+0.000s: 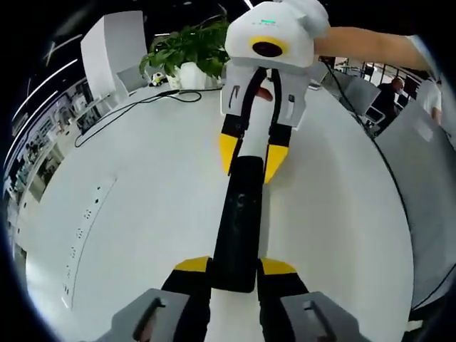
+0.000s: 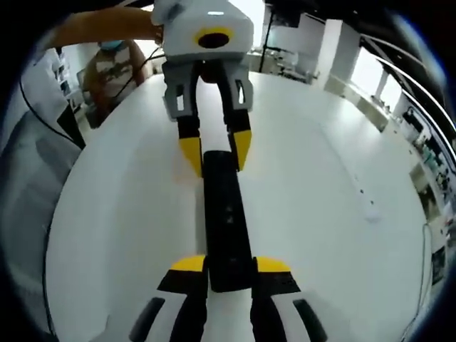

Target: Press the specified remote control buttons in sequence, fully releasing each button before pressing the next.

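Note:
A long black remote control [image 1: 239, 221] lies lengthwise on the white table [image 1: 142, 199], with small buttons along its top. My left gripper [image 1: 235, 266] rises from the bottom of the left gripper view, and its yellow-tipped jaws press against both sides of the remote's near end. My right gripper [image 1: 251, 155] comes in from the top and straddles the far end. In the right gripper view the same remote [image 2: 226, 214] runs away from my right gripper [image 2: 231, 264], whose jaws clamp its near end. The left gripper [image 2: 216, 151] holds the opposite end.
A potted green plant [image 1: 189, 50] stands at the table's far edge with a black cable [image 1: 121, 114] trailing from it. A row of flush sockets [image 1: 85, 228] lies left of the remote. A grey partition [image 1: 427, 185] borders the right side. A person [image 2: 114, 64] stands beyond the table.

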A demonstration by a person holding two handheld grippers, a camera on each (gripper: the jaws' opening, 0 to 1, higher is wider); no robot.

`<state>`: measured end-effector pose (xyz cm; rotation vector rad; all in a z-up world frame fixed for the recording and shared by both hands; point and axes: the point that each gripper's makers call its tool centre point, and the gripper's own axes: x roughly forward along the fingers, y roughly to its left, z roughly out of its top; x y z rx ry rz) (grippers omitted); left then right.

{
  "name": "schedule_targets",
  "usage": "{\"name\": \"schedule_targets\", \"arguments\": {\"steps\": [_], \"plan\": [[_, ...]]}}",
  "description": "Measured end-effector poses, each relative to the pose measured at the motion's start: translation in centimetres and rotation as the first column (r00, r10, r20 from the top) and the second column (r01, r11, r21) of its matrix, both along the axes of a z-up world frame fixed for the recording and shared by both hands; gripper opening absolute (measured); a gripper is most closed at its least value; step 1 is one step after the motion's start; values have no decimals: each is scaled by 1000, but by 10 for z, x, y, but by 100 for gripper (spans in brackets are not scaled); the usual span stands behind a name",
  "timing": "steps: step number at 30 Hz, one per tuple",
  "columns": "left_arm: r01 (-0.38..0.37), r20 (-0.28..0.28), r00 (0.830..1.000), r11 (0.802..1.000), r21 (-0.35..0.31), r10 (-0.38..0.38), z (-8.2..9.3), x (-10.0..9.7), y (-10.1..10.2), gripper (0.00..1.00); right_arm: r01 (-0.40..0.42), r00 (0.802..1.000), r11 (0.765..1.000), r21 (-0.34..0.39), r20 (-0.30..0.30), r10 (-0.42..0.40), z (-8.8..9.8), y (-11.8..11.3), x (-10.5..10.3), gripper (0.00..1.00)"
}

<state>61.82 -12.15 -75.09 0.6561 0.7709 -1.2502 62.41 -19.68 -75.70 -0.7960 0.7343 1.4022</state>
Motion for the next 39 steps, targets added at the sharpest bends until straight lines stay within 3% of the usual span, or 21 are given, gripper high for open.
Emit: {"name": "schedule_targets", "arguments": {"steps": [19,27,39], "plan": [[3,-12,1000,1000,-24,-4,4,-104,-5,24,15,1000,1000,9,-25,-15,3,-2,-103,20],[4,-19,1000,999,-34,-5,-4,-127,-6,24,26,999,1000,11,-29,-26,-1,-5,-134,20],[4,-20,1000,1000,-20,-4,-11,-142,-7,24,16,999,1000,6,-31,-15,-8,-7,-149,20]]}}
